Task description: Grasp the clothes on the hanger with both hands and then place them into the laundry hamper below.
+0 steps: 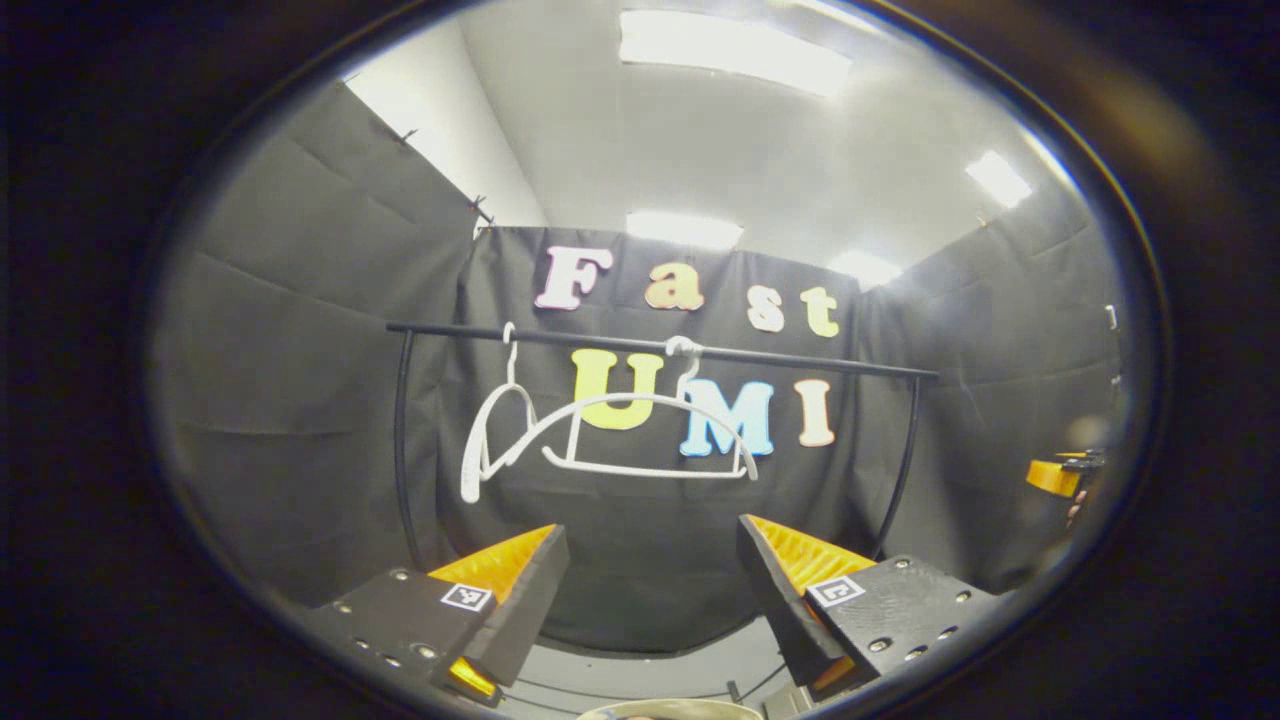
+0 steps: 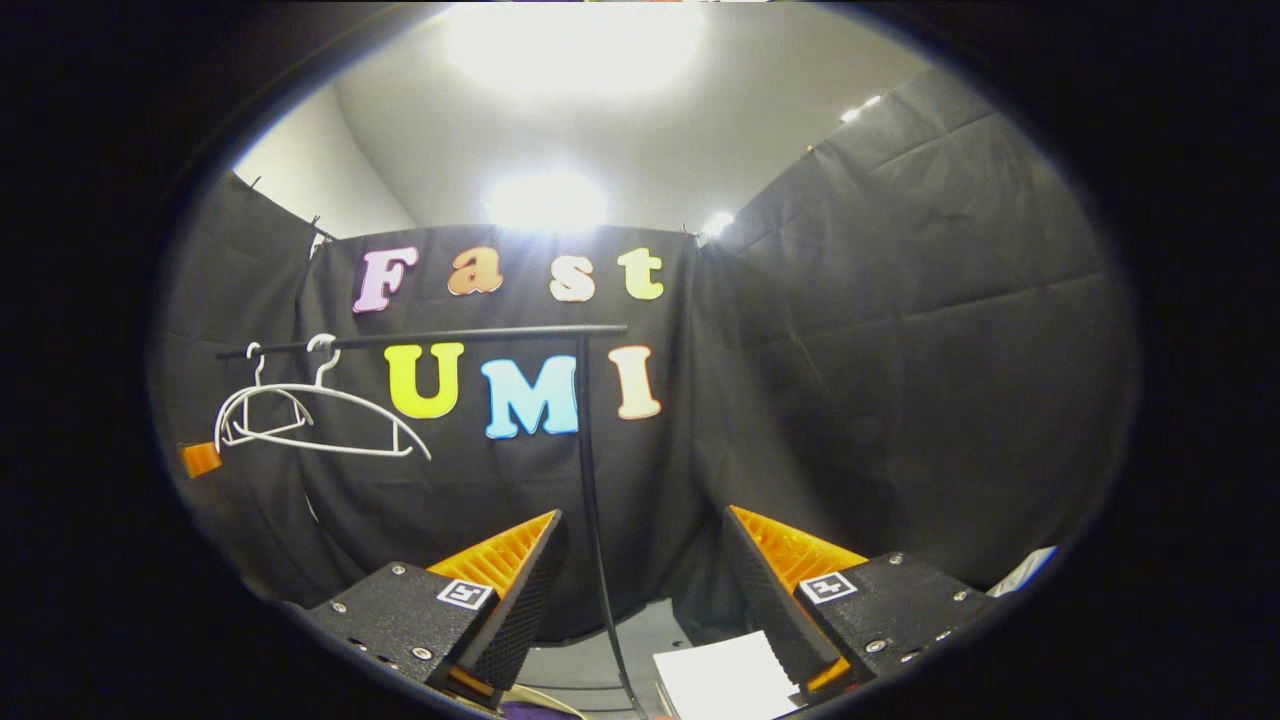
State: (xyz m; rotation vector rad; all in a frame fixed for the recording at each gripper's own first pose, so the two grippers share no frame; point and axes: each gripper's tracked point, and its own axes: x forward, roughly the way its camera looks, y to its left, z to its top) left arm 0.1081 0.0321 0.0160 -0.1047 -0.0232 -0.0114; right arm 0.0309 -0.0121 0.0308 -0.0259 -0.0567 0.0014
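Fingers of my left gripper point(image 1: 645, 590) stand wide apart with nothing between them, and my right gripper point(image 2: 640, 590) is spread the same way, also empty. I hold both raised and facing the rack, which reads to me as either the start or the finish of the job. Out past my left fingers, two white hangers point(image 1: 610, 435) dangle bare from the black rail point(image 1: 660, 347); no clothes hang on them. A pale rim at the bottom edge of the left gripper view may be the laundry hamper point(image 1: 670, 710), but I cannot tell what it holds. White paper point(image 2: 720, 680) lies low by my right fingers. Black cloth walls point(image 2: 900, 330) surround the booth under bright ceiling lights point(image 1: 735, 50).
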